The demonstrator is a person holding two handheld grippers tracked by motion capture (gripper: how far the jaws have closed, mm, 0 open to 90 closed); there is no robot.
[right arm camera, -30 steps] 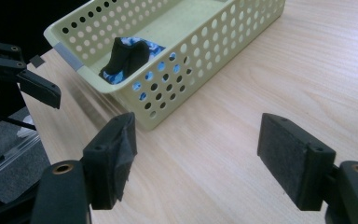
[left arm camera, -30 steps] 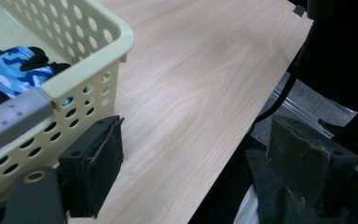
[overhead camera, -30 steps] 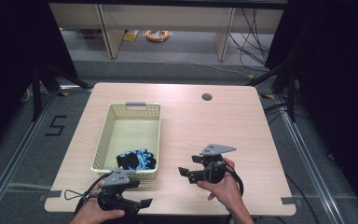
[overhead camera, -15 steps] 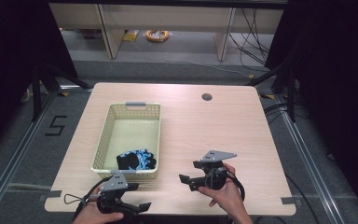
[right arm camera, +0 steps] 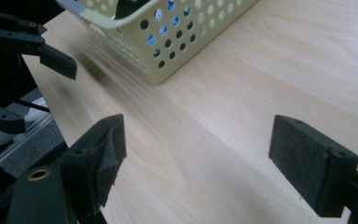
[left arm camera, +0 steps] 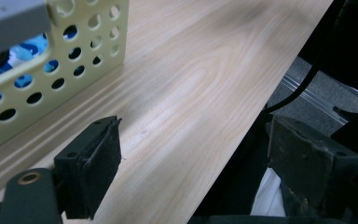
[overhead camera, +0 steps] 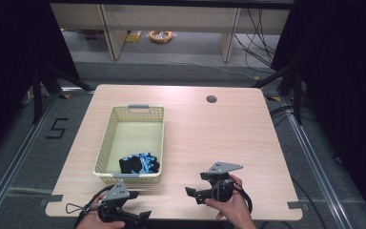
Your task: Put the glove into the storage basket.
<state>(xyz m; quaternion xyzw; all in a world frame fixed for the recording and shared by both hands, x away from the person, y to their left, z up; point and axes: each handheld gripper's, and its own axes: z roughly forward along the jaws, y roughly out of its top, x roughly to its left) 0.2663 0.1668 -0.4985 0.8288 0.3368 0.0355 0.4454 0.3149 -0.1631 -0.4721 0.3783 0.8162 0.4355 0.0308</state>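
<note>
A pale yellow perforated basket [overhead camera: 108, 143] stands on the left half of the wooden table [overhead camera: 214, 133]. A black and blue patterned cloth [overhead camera: 139, 163] lies in its near end. My left gripper [overhead camera: 142, 217] sits at the table's front edge, below the basket, and is open with nothing in it. In the left gripper view its jaws [left arm camera: 196, 158] stand wide apart, with the basket [left arm camera: 65, 70] at the upper left and the cloth [left arm camera: 23, 50] showing through the holes. To the basket's right, my right gripper [overhead camera: 194, 194] points left, open and empty [right arm camera: 200, 154].
A round cable hole [overhead camera: 211, 99] lies at the table's far right. In the right gripper view, the basket's corner [right arm camera: 168, 28] lies ahead and the left gripper [right arm camera: 28, 39] shows beyond the table edge. The table's front edge runs just under both hands.
Both grippers have drawn back toward the table's front edge. The left one now sits lower, over the edge; the right one has dropped a little nearer. Both stayed open.
</note>
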